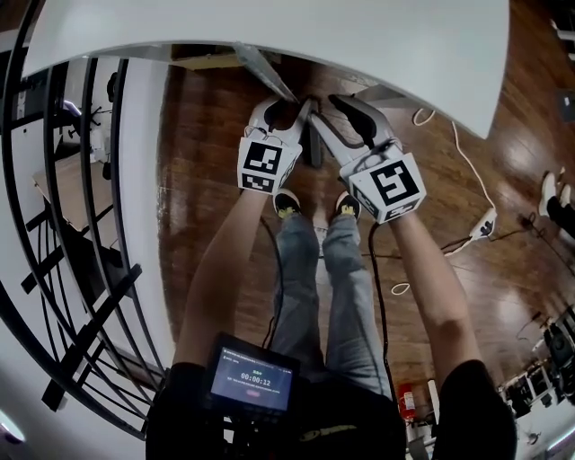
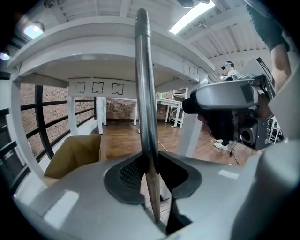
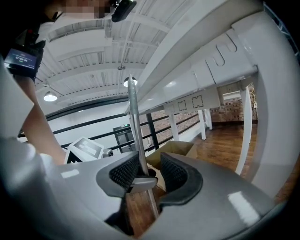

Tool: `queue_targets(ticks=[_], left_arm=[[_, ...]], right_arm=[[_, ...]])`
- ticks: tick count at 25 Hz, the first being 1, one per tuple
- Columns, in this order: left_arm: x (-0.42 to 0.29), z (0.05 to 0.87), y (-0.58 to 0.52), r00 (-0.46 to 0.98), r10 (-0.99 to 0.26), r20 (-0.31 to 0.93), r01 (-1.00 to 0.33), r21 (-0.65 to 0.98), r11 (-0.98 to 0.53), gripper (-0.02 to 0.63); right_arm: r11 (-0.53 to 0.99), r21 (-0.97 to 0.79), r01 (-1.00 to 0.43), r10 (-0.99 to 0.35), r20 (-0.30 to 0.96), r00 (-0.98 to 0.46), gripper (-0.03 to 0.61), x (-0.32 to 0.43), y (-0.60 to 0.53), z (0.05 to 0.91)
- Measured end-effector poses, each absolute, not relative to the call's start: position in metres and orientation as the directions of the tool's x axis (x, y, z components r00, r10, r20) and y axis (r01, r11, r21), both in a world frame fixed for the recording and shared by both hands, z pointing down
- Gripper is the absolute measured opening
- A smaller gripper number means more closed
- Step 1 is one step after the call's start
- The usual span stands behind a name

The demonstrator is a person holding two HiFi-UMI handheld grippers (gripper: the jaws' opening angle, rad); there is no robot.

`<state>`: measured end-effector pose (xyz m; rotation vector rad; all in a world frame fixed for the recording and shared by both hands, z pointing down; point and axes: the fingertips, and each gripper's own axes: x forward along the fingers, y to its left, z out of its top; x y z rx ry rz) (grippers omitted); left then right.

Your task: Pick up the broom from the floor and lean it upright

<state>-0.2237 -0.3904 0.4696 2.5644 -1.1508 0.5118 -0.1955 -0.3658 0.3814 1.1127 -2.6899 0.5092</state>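
Head view: the left tool (image 1: 289, 110) and the right tool (image 1: 334, 106) were seen side by side at the upper centre of the frame, above a brown wooden floor (image 1: 431, 207) and just under the edge of a white counter (image 1: 269, 27). In the left gripper view the slim grey metal broom handle (image 2: 143, 93) was held upright at centre frame, with the left tool (image 2: 152, 176) clenched on it. In the right gripper view the same handle (image 3: 135, 126) was seen between the jaws of the right tool (image 3: 147, 176), close against the left-hand pad (image 3: 124, 172) with a gap at the other; that tool was left released. An open brown cardboard box (image 2: 75, 152) was seen at lower left.
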Motion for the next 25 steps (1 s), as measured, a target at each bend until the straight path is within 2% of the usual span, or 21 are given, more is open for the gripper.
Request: queue_targets(ticks=[4, 8, 9, 10, 11, 20, 25], left_arm=[[-0.227, 0.468, -0.387, 0.631, -0.642, 0.436, -0.741, 0.093, -0.665, 0.098], [-0.228, 0.462, -0.381, 0.644, -0.618, 0.451, -0.717, 0.072, -0.694, 0.1], [-0.228, 0.461, -0.38, 0.647, -0.613, 0.453, -0.711, 0.068, -0.7, 0.1], [-0.23, 0.459, -0.379, 0.647, -0.611, 0.455, -0.709, 0.065, -0.702, 0.1], [-0.232, 0.458, -0.379, 0.645, -0.612, 0.457, -0.711, 0.065, -0.7, 0.101], [-0.236, 0.469, -0.373, 0.64, -0.567, 0.518, -0.675, 0.026, -0.738, 0.098], [-0.244, 0.484, -0.371, 0.619, -0.572, 0.538, -0.699, 0.046, -0.714, 0.1]], right_arm=[[0.702, -0.218, -0.678, -0.623, 0.272, -0.733, 0.152, -0.219, -0.366, 0.369], [0.762, -0.155, -0.629, -0.588, 0.243, -0.771, 0.184, -0.261, -0.375, 0.349], [0.763, -0.134, -0.632, -0.594, 0.238, -0.768, 0.177, -0.269, -0.379, 0.345], [0.76, -0.119, -0.639, -0.603, 0.237, -0.762, 0.107, -0.275, -0.383, 0.343], [0.756, -0.119, -0.644, -0.609, 0.236, -0.758, 0.092, -0.28, -0.385, 0.341], [0.628, -0.439, -0.643, -0.652, 0.154, -0.742, 0.11, -0.258, -0.389, 0.354], [0.611, -0.445, -0.655, -0.653, 0.184, -0.734, 0.109, -0.253, -0.387, 0.371]])
